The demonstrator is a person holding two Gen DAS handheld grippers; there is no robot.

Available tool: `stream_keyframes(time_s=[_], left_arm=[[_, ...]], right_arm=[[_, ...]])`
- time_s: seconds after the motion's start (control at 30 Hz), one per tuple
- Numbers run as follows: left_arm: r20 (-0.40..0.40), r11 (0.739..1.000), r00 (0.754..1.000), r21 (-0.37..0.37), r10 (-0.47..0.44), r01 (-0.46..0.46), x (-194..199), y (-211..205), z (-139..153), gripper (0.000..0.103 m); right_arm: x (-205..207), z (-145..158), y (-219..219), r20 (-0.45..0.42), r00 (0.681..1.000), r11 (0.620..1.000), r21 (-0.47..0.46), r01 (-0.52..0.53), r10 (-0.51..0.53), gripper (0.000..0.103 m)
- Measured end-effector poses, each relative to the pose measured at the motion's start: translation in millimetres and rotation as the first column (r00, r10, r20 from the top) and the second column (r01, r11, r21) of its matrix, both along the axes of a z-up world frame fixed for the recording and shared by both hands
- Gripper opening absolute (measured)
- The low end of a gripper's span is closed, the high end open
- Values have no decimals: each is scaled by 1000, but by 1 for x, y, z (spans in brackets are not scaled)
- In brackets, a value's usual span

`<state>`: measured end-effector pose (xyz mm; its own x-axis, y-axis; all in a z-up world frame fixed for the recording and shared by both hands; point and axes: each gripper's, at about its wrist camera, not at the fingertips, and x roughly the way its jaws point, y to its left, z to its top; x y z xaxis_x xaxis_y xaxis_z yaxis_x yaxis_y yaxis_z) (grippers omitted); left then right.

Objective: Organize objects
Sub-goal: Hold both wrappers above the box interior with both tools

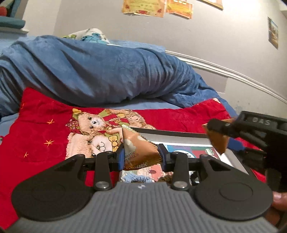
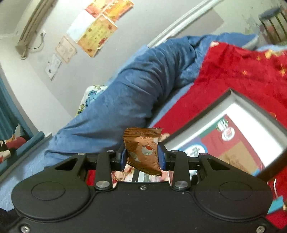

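My left gripper (image 1: 141, 156) is shut on a brown Choco Magic snack packet (image 1: 138, 148) and holds it above the near edge of an open box (image 1: 172, 137) with grey walls and a colourful printed bottom. My right gripper (image 2: 143, 156) is shut on a second brown snack packet (image 2: 144, 150). That right gripper also shows in the left wrist view (image 1: 227, 136), at the right, with its packet (image 1: 218, 140) over the box's right side. In the right wrist view the box (image 2: 238, 100) lies at the right, on the red blanket.
The box lies on a red teddy-bear blanket (image 1: 44, 125) spread over a bed. A rumpled blue blanket (image 1: 100, 71) is heaped behind it, against a grey wall with posters (image 1: 143, 7). A white rail (image 1: 224, 71) runs along the wall.
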<state>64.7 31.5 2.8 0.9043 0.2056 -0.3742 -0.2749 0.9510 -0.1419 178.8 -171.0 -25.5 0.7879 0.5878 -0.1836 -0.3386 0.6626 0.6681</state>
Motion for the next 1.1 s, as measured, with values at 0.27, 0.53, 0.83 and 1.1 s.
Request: stream_keyframes(time_s=[0.27, 0.53, 0.83, 1.1], left_arm=[[-1, 999, 1000, 48, 23, -23, 9, -6, 5, 42], [41, 991, 997, 119, -61, 55, 43, -41, 14, 42], [63, 990, 997, 142, -33, 24, 52, -54, -6, 42], [46, 992, 999, 123, -15, 9, 49, -42, -8, 43]], right_arm=[[11, 0, -19, -28, 1000, 996, 94, -1, 3, 33], [18, 2, -25, -17, 1000, 995, 100, 12, -10, 34], [27, -12, -27, -50, 997, 997, 58, 53, -51, 34], [32, -28, -18, -103, 995, 997, 77, 21, -13, 34]])
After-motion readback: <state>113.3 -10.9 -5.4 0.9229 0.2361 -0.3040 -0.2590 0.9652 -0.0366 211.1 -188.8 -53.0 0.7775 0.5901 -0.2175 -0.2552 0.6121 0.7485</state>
